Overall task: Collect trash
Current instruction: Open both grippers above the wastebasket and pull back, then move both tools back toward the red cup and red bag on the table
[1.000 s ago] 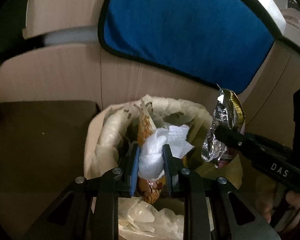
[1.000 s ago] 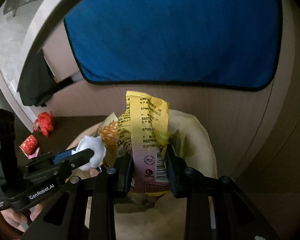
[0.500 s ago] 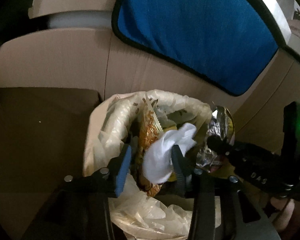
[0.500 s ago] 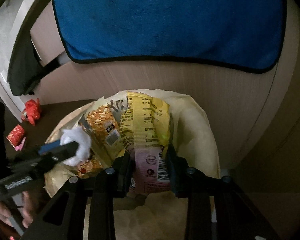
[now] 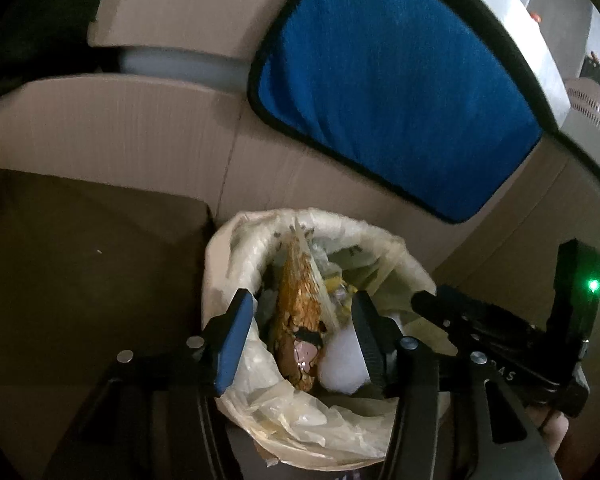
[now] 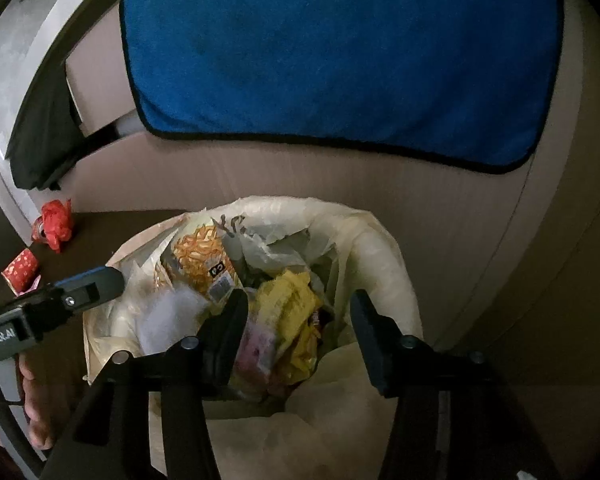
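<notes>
A dim corner of a home, by the look of it. A lined waste bin [image 6: 372, 248] stuffed with snack wrappers [image 6: 204, 256] stands on a dark floor [image 5: 80, 272] against pale wood-grain cabinet panels [image 5: 140, 132]. At twelve o'clock a blue towel [image 6: 332, 52] hangs; at nine o'clock lie red festive trinkets [image 6: 56, 226].

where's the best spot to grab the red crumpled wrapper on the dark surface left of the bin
Pinch the red crumpled wrapper across its bunched middle, coming from above. It probably has no flat edge to catch, and the pale panel close behind it and the red patterned roll nearby leave the top clearest.
</notes>
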### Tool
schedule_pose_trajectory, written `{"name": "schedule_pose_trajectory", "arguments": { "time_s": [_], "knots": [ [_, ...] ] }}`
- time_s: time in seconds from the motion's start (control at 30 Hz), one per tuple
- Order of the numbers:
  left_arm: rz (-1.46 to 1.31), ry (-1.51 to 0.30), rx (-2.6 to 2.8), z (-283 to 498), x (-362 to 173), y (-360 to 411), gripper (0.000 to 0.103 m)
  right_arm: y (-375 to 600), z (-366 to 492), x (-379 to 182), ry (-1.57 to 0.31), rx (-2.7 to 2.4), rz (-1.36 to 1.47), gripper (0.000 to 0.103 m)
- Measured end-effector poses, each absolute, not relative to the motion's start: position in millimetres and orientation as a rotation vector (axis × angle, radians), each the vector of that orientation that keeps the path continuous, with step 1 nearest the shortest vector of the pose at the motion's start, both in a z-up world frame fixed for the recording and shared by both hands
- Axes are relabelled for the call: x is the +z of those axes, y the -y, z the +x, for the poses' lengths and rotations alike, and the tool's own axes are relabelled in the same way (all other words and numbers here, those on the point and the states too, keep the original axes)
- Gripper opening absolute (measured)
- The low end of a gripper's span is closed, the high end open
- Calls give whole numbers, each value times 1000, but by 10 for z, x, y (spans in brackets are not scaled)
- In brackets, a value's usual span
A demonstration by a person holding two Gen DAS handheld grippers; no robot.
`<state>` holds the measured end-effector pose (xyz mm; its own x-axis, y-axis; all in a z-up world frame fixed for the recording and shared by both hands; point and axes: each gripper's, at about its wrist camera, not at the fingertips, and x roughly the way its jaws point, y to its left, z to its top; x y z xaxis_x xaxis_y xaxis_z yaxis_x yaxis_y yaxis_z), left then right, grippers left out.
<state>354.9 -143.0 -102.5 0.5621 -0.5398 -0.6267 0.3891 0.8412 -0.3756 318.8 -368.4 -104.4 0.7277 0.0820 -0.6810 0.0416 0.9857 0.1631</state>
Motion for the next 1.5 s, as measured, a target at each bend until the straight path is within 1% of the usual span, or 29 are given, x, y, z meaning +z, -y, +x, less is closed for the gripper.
{"name": "schedule_pose_trajectory", "arguments": {
  "time_s": [0.17,0.37,0.6,0.77,0.83,0.87,0.9,1.13,1.33,1.5],
  "knots": [
    [-194,-733,-504,3452,-803,1189,53,3703,3057,-821,-696,20,174,51],
    [-199,-684,-414,3289,-589,643,53,3538,2919,-487,-636,45,161,53],
    [-230,-605,-272,3075,-309,-210,53,2977,2860,-133,-563,125,105,53],
    [-234,-562,-138,2940,-223,-832,53,2537,2887,48,-529,190,95,53],
    [-245,-551,-92,2889,-220,-1115,53,2374,2914,75,-528,226,100,57],
    [-255,-547,-78,2855,-233,-1246,53,2261,2944,81,-532,245,104,62],
    [-266,-544,-60,2827,-253,-1412,53,2145,2974,83,-536,259,103,65],
    [-377,-570,-22,2757,-531,-2168,53,1375,3192,-41,-600,334,15,65],
    [-444,-644,-78,2912,-785,-2244,53,893,3389,-319,-665,392,-10,65],
    [-581,-738,-77,3240,-1025,-2306,52,740,3468,-516,-705,418,-31,65]
  ]
}}
